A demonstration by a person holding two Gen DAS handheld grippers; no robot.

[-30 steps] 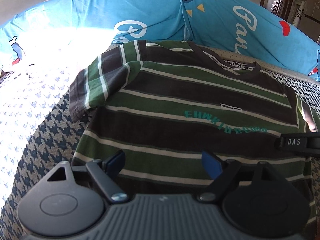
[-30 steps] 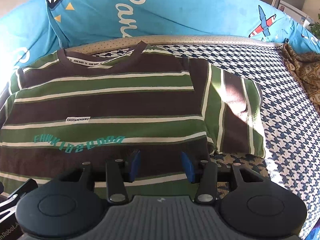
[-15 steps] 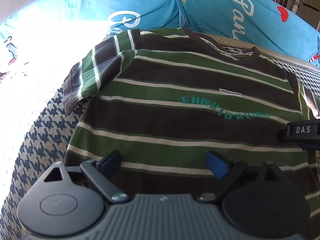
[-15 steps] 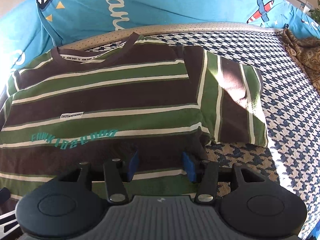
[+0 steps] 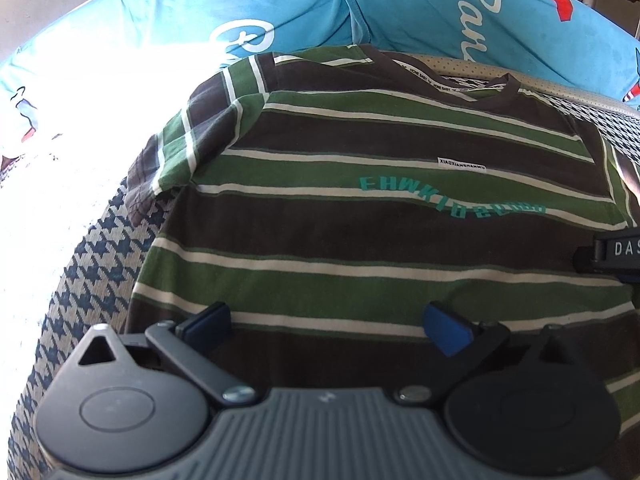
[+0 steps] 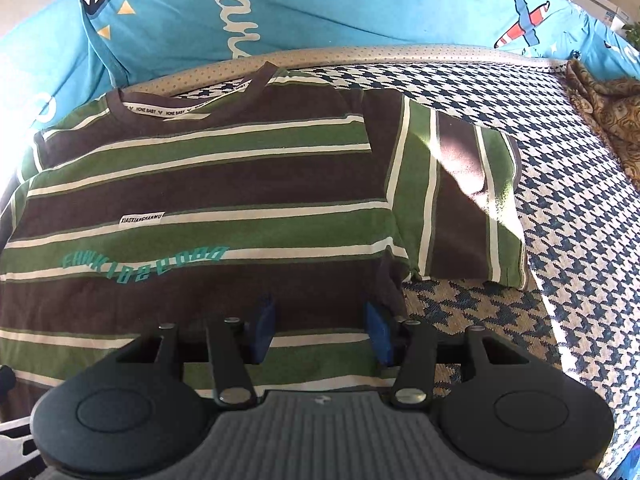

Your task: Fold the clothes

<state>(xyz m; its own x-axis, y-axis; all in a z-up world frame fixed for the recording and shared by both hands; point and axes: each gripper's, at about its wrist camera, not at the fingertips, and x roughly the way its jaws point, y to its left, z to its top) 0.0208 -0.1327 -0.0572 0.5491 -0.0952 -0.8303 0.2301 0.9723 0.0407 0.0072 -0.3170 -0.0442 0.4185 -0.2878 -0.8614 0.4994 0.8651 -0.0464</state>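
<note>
Over striped shirt [image 5: 360, 216] hem: left tongs [image 5: 334, 326] spread wide, right tongs [image 6: 320, 330] narrower, both empty.

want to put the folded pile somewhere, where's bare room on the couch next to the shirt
Bare houndstooth cover lies right of the striped shirt, between its sleeve and the brown patterned cloth. A narrower strip runs along the shirt's other side, partly lost in sun glare. The middle is crowded: the shirt reaches the blue cushions.

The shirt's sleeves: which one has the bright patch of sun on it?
The right-hand sleeve, lying on the houndstooth cover. A slanted sunbeam crosses it. The left-hand sleeve sits in shade beside the glare.
</note>
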